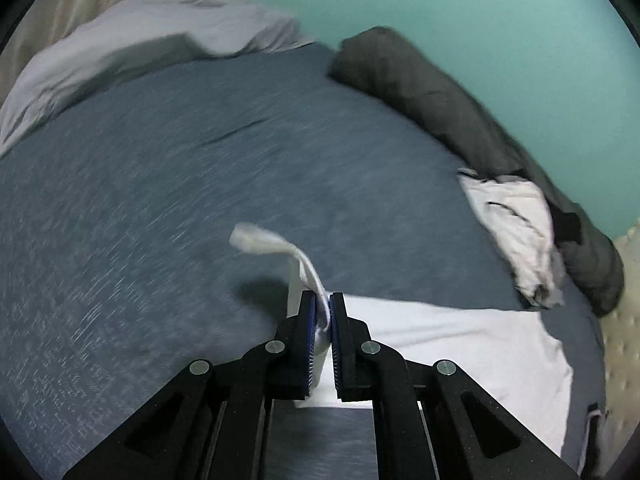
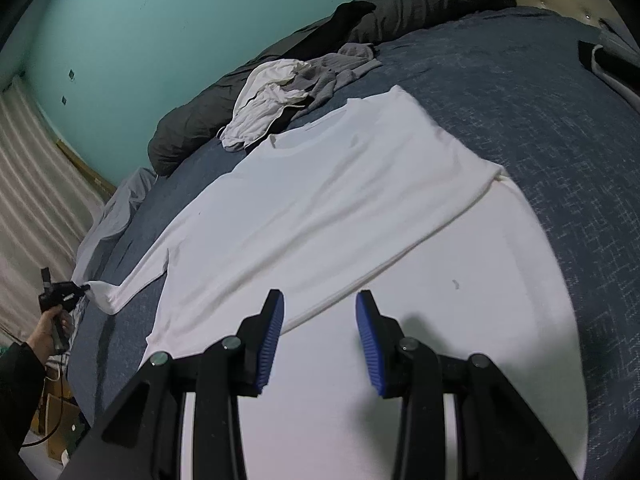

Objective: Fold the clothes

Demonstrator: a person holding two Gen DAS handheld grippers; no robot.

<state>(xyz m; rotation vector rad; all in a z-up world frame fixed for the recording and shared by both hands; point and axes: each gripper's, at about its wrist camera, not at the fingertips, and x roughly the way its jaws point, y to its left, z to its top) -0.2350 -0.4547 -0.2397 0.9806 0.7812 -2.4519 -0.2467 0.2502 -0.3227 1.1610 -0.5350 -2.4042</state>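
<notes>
White long-sleeved cotton shirt [image 2: 320, 184] lies spread on the blue-grey heathered bedspread [image 2: 520, 128], with 1 side already doubled over the body along a crease that runs from the collar end down toward the hem.

Left gripper [image 1: 323, 312]: jaws closed tight on the cuff end of the shirt's white sleeve [image 1: 264, 240]; a short tail of cloth sticks up past the pads. In the right wrist view the same gripper sits at the far left, held by a hand [image 2: 50, 330], with the sleeve drawn out straight and away from the body of the shirt.

Right gripper [image 2: 320, 320]: jaws wide apart, nothing between them, hovering low over the near white panel.

Key relation: the sleeve's long axis runs from the left gripper back to the shoulder, roughly square to the shirt's length. The shirt body lies to the right of the left gripper, so that arm alone commands the sleeve. Judgement: the held cuff would need to travel rightward across the body to lay the sleeve in.

Loose pile of white and grey garments [image 2: 280, 92] lies beyond the collar, against a dark grey rolled duvet [image 2: 400, 8].
</notes>
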